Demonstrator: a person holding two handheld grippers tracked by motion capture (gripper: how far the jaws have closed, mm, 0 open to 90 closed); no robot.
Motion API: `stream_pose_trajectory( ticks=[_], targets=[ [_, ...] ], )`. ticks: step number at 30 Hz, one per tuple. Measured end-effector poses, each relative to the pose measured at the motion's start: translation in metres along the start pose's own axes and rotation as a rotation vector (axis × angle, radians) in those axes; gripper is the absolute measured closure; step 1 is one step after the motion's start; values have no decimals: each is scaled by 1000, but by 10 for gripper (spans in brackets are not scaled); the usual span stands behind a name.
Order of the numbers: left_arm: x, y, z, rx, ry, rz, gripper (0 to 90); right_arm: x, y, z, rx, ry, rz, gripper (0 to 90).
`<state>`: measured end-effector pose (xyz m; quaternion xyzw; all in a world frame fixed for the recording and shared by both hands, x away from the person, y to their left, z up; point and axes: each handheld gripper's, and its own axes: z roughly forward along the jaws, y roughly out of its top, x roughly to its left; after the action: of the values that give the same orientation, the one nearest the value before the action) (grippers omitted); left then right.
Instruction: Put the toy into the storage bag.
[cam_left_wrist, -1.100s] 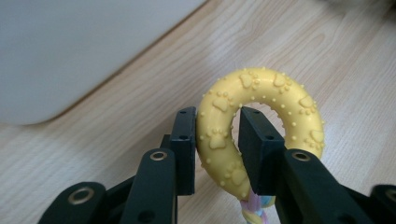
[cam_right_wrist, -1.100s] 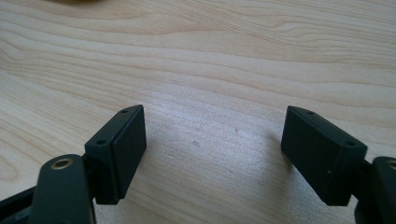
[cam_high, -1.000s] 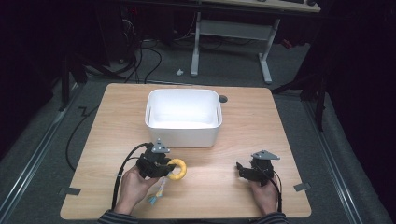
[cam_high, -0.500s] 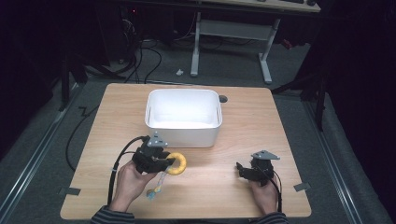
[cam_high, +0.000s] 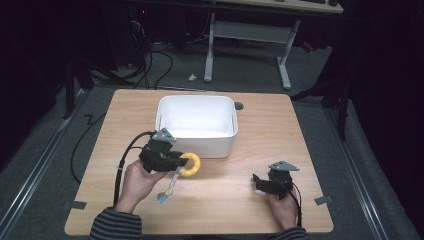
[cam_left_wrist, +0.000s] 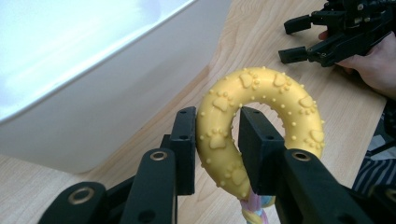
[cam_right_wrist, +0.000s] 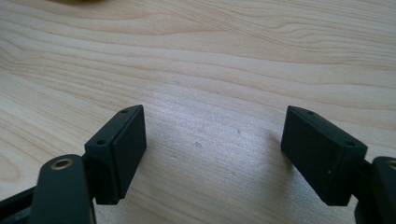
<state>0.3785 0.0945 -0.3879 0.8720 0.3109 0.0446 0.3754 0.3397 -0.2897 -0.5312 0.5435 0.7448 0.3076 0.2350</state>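
- Yellow rubber ring toy (cam_left_wrist: 261, 126), studded with bumps and paw prints, with a pastel braided rope tail (cam_high: 169, 189): clamped in the left gripper (cam_high: 172, 162), one black pad on the outer edge of the ring and the other through its hole.
- Ring sits clear of the light wooden tabletop (cam_high: 300, 130), just in front of the near wall of the white rectangular plastic bin (cam_high: 220, 145). Rope tail trails down from the ring toward the person's left hand (cam_high: 134, 182); I can't tell whether its frayed end touches the wood.
- Left gripper view: bin wall and rim (cam_left_wrist: 93, 107) loom close on the left, with the ring below the rim line and outside the bin.
- Right gripper (cam_high: 270, 182): jaws spread wide, nothing between them, parked low over bare wood at the near right of the table, well apart from toy and bin. Right gripper view confirms it: both pads (cam_right_wrist: 123, 149) stand over plain grain, gap empty.
- Bin interior reads bare from the high view.
- Progress, as a judgement: the pick-up looks done, grip secure and toy lifted. What appears to be left is carrying the ring up over the near rim, releasing it inside the bin, and drawing the gripper back.
- Watch point: the dangling rope may drag on or snag the rim if the lift is too shallow.
- Right hand (cam_high: 282, 210) has no part in the work at this stage.
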Motion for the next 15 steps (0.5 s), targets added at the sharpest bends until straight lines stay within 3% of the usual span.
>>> stream_pose_trajectory(
  ticks=[4,15],
  targets=[
    [3,6,-6,-17,-13,-8,682,0,0,0,0,3,-3,224],
    [12,29,-17,-44,5,-20,682,1,0,0,1,3,-1,224]
  ],
)
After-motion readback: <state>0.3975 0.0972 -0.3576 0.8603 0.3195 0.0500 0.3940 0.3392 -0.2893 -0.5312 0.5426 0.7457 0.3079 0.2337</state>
